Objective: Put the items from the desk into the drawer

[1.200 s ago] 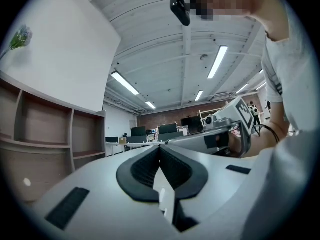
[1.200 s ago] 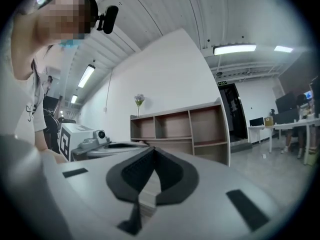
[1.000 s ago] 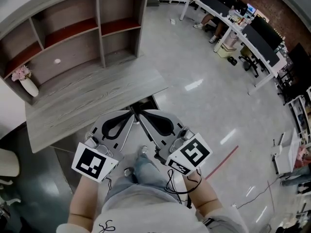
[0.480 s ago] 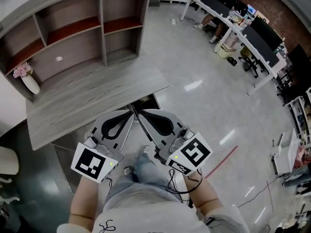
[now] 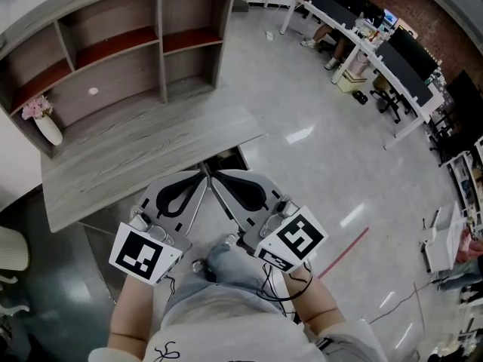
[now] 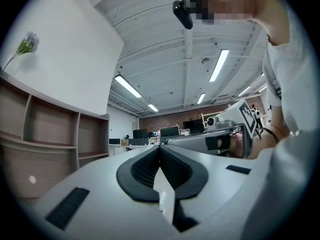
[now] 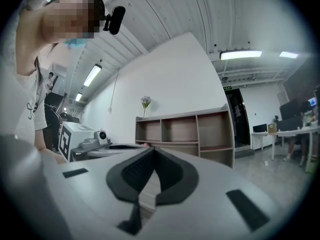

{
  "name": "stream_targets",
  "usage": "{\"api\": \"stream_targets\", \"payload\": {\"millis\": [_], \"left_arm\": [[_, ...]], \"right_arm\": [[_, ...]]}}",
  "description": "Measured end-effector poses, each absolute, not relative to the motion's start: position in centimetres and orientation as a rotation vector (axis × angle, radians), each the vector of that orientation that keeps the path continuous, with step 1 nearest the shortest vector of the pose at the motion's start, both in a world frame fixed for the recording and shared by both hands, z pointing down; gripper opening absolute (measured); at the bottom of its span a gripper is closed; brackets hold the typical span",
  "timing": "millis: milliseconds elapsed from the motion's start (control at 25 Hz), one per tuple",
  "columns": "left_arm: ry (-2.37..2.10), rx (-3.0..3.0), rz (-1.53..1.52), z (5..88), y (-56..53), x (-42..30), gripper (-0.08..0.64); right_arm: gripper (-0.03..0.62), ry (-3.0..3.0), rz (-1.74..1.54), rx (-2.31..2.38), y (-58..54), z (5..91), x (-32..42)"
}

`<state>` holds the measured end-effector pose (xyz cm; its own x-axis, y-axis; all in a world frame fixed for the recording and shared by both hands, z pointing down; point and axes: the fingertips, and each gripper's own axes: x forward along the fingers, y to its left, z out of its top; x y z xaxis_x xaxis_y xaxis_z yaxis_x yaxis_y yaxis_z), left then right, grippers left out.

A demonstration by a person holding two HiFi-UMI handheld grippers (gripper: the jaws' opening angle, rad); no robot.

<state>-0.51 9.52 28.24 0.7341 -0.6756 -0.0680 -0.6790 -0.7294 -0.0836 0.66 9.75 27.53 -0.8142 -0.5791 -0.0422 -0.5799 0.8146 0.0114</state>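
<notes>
Head view: two grippers, one bench, one shelf unit, one vase, one small white object. The left gripper (image 5: pixel 202 174) and the right gripper (image 5: pixel 213 176) are hanging side by side over the near edge of the grey wooden bench (image 5: pixel 151 151), their tips touching or nearly touching each other. Each gripper is clenched, its jaws pressed together with nothing between them. The vase (image 5: pixel 49 131), holding pink flowers, is standing at the far left of the bench, well apart from both grippers. The small white object (image 5: pixel 93 91) is lying inside a compartment of the shelf unit (image 5: pixel 158 44) at the far side of the bench. The drawer cannot be told apart in any view.

Left gripper view: the left gripper (image 6: pixel 160 151) is showing its dark pads closed; the right gripper (image 6: pixel 220 134) is appearing just to the right, and the flowers (image 6: pixel 25 44) above the shelf unit (image 6: pixel 50 129) on the left.

Right gripper view: the right gripper (image 7: pixel 151 153) is likewise shut and empty; the left gripper (image 7: pixel 95 140) is lying to the left, with the shelf unit (image 7: pixel 185 134) and flowers (image 7: pixel 145 102) beyond, seen side-on rather than from above.
</notes>
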Motion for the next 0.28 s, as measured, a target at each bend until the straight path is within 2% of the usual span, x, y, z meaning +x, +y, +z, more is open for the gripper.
{"api": "stream_targets", "payload": {"millis": [280], "left_arm": [[1.121, -2.826, 0.059, 28.28, 9.51, -0.76, 0.008]], "right_arm": [[0.008, 2.958, 0.042, -0.929, 9.76, 27.63, 0.36]]}}
